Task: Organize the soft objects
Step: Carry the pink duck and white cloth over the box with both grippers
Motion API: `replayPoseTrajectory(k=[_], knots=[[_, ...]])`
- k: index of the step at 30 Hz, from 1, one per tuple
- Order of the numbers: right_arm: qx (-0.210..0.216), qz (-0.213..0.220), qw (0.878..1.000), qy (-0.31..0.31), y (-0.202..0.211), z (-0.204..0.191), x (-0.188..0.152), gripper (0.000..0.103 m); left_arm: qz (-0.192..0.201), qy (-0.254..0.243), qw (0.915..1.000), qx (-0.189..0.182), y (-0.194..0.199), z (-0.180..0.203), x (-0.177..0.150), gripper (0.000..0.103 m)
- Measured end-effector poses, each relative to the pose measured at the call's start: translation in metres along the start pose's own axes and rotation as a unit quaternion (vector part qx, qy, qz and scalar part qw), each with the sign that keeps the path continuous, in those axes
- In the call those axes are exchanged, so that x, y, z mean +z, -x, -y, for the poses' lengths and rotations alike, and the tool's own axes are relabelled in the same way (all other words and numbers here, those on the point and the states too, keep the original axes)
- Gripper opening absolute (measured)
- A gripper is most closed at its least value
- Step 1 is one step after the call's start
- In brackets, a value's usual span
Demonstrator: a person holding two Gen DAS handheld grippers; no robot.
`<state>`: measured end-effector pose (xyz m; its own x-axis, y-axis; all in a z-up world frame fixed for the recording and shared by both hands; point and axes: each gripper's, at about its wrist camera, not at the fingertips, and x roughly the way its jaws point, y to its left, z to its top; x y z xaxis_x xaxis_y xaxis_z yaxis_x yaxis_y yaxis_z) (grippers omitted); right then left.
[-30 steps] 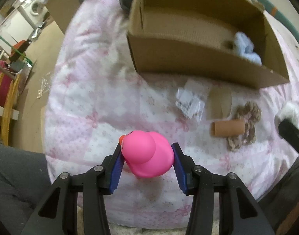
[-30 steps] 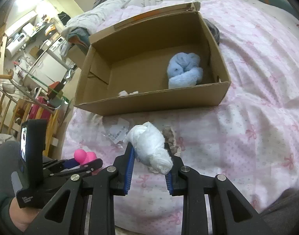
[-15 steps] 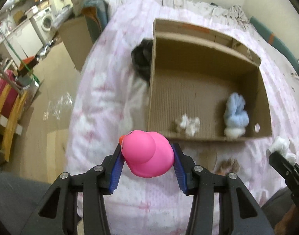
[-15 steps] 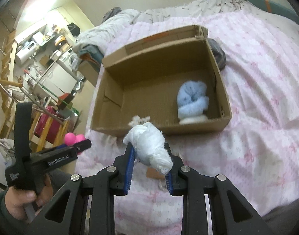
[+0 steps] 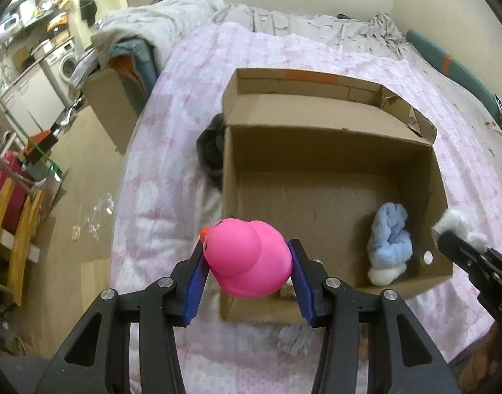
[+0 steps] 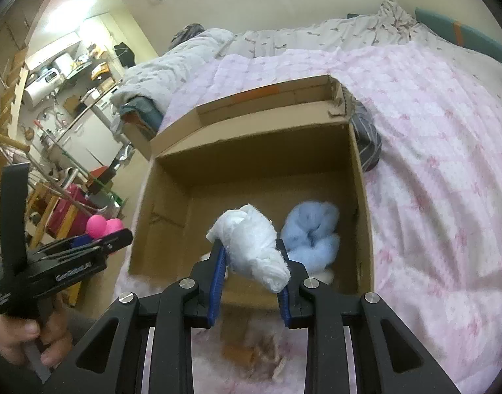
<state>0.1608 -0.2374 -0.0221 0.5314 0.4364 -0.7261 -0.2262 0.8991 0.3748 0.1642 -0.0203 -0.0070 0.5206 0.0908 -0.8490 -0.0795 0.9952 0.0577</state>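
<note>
My left gripper (image 5: 247,262) is shut on a pink rubber duck (image 5: 247,257), held above the near left edge of an open cardboard box (image 5: 316,121) on the pink bed. My right gripper (image 6: 251,262) is shut on a white cloth bundle (image 6: 251,246), held over the box's (image 6: 251,151) near wall. In the box lies a light blue fluffy cloth (image 5: 390,239), also in the right wrist view (image 6: 311,233), with a small white thing under it. The left gripper with the duck (image 6: 104,226) shows at the left of the right wrist view.
A dark grey cloth (image 5: 211,151) lies against the box's far left outer wall. A brown tube and a beige scrunchie (image 6: 267,354) lie on the pink bedspread (image 6: 431,180) in front of the box. A crumpled plastic wrapper (image 5: 292,338) is near them. Floor and furniture lie to the left.
Both grippers have risen and moved forward toward the box, each keeping its object. The box interior now shows from above and the items in front of the box have slid under the grippers.
</note>
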Motion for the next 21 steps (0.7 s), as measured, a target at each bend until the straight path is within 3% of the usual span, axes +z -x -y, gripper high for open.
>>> replayPoseTrajectory(k=[9,21], knots=[[-0.003,-0.015,1.000,-0.016,-0.031,0.016,-0.002,0.029,0.005,-0.039,0.9992,0.003,-0.033,0.029,0.006,0.044],[-0.024,-0.048,0.999,0.003,-0.055,0.016,-0.014,0.030,-0.012,-0.049,0.9987,-0.009,-0.065,0.032,-0.004,0.044]])
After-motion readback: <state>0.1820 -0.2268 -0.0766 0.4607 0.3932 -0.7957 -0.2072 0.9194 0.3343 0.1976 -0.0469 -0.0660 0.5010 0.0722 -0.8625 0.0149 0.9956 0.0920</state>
